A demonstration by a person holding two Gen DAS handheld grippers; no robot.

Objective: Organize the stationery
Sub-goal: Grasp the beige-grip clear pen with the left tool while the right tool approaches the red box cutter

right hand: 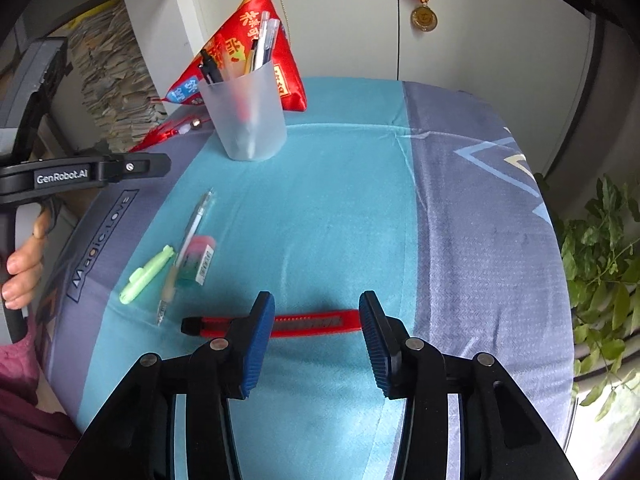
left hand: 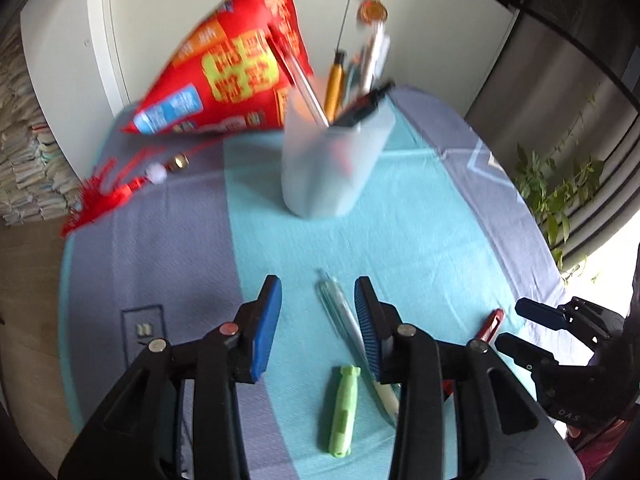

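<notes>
In the left wrist view my left gripper [left hand: 319,288] stands open over the teal cloth. A clear pen [left hand: 338,312] lies under it, close to the right-hand pad [left hand: 366,320], and nothing presses on it. A small green stationery piece [left hand: 344,408] lies nearer the camera. A frosted cup [left hand: 332,160] full of pens stands beyond. My right gripper [right hand: 316,300] is open just above a red utility knife [right hand: 312,324] that lies crosswise. To its left lie the clear pen [right hand: 188,248], an eraser [right hand: 198,260] and the green piece [right hand: 146,270]. The cup [right hand: 248,116] stands at the back.
A red printed pouch [left hand: 224,68] leans behind the cup, with a red tassel [left hand: 100,196] to its left. A medal [right hand: 423,18] hangs on the white wall. A leafy plant [right hand: 600,248] stands past the table's right edge. A hand [right hand: 22,272] grips the left gripper's handle.
</notes>
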